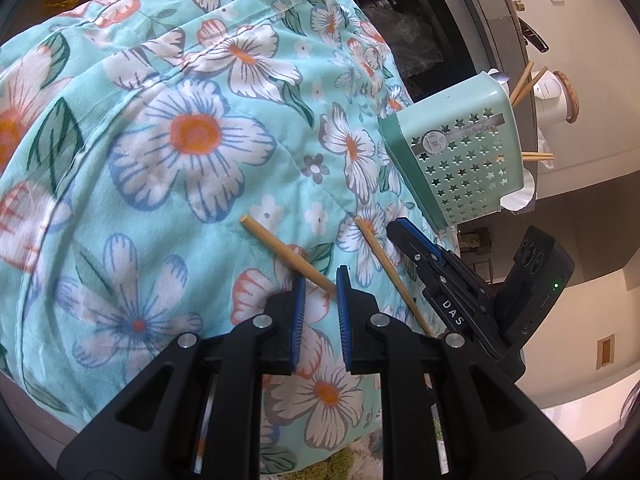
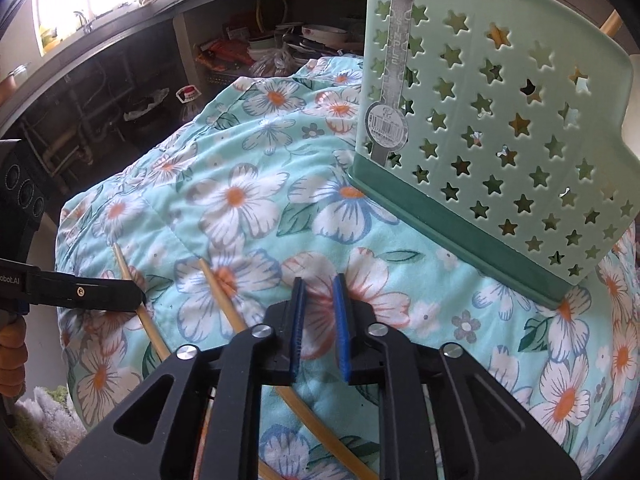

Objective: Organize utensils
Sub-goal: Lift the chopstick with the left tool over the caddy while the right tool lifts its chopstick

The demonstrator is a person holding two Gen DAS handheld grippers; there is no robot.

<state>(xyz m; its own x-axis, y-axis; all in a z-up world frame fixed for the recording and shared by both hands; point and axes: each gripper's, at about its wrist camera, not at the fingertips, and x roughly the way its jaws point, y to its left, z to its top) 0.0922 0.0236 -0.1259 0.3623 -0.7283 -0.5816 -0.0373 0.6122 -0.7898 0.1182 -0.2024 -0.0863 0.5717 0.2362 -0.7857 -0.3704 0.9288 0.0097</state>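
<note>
From the left wrist view, the left gripper [image 1: 321,280] sits low over the floral quilt [image 1: 168,136], its blue pads drawn in close around the near end of a wooden chopstick [image 1: 288,254] that lies slanted across the fabric, and it looks clamped on that stick. A second chopstick [image 1: 390,272] lies just to the right, running down toward the right gripper [image 1: 404,232], which comes in from the right edge with its fingers together and its tip just beside the stick. Up beyond them stands the mint green utensil holder [image 1: 460,156], star-punched, tilted on the quilt's far right edge, with more chopsticks [image 1: 528,80] and a spoon [image 1: 502,77] poking out of its top. Over to the right wrist view: the right gripper [image 2: 318,280] hovers over a pink-edged flower, jaws clenched to a narrow gap with only fabric showing between them. The utensil holder [image 2: 500,128] looms large at upper right, its dark green base pressing into the quilt [image 2: 248,184]. At left, the left gripper [image 2: 140,298] reaches in with its tip on one chopstick [image 2: 136,280], while the other chopstick [image 2: 222,298] lies just beside it and passes under the right gripper's body. Behind the quilt, open shelves [image 2: 280,44] hold dishes and clutter.
</note>
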